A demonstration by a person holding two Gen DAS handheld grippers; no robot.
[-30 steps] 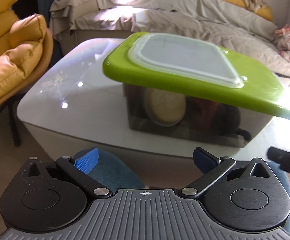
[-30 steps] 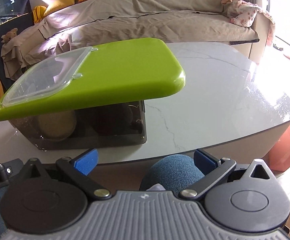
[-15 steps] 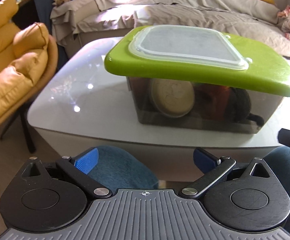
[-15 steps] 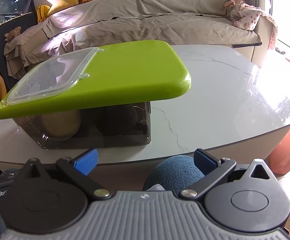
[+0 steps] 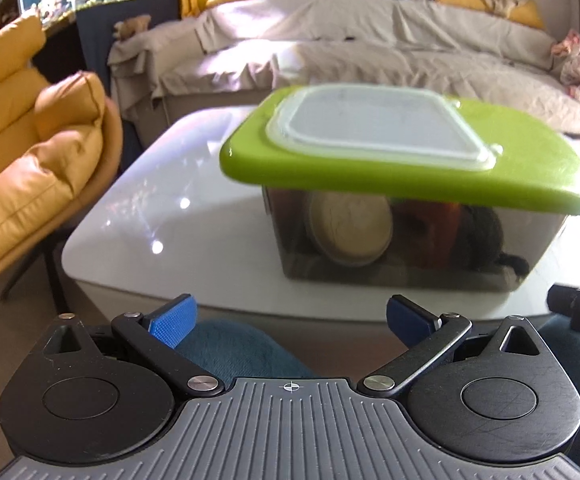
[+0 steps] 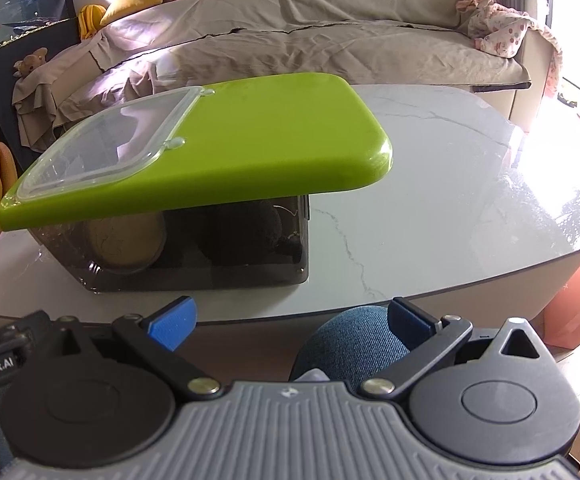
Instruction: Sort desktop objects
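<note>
The storage box (image 6: 194,252), green lid (image 6: 250,144) on and objects inside, sits at ten o'clock on the otherwise bare tabletop (image 6: 429,208), both claws (image 5: 290,318) (image 6: 291,316) spread, empty, held back; sorting looks complete.

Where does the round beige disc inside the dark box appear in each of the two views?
Left wrist: the beige disc sits center, behind the dark box front wall.
Right wrist: the disc is left of center.
Shared landmark: the green lid above it.
</note>
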